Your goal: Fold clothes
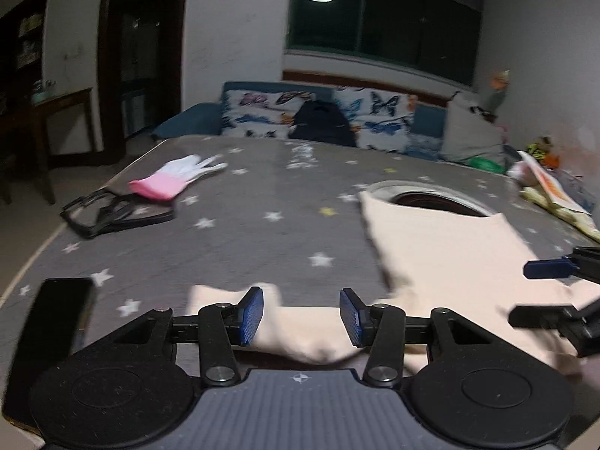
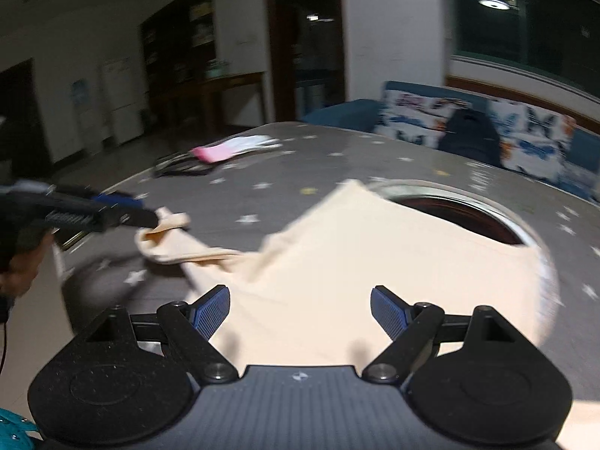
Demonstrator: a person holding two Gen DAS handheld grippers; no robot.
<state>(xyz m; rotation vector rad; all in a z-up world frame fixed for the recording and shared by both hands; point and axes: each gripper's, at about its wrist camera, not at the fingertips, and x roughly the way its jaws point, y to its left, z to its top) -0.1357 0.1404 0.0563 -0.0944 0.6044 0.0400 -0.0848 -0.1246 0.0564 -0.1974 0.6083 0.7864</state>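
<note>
Item: cream garment [image 1: 442, 247], pale peach fabric, spread on a grey star-print table cover [image 1: 262, 232]. Main body lies flat right of centre, its far edge overlapping a round opening [image 1: 438, 200] with a pale rim and dark reddish interior.

Left gripper [image 1: 302, 317]: blue-padded jaws stand moderately apart. A narrow strip or sleeve of the garment runs across beneath and between them; the left wrist view shows a gap on either side of the cloth. In the right wrist view this gripper [image 2: 148, 219] appears side-on at the far left, its tip at a bunched, lifted end of the garment [image 2: 337, 258]; whether the cloth is pinched there cannot be told, the frame being blurred. A hand [image 2: 20, 273] holds its handle.

Right gripper [image 2: 300, 313]: jaws wide apart, hovering just above the near portion of the garment's flat body, cloth visible between and beneath the fingers, nothing clasped. In the left wrist view it enters from the right edge [image 1: 532, 290], fingers spread over the garment.

Other contents of table:
- White glove with pink cuff [image 1: 180, 176], far left.
- Black frame-like object [image 1: 112, 213], touching the glove's cuff; kind unclear.
- Dark phone [image 1: 52, 337], near left edge.

Background: sofa with butterfly-print cushions [image 1: 378, 116], dark backpack [image 1: 322, 122] on it, dark window [image 1: 386, 18].
</note>
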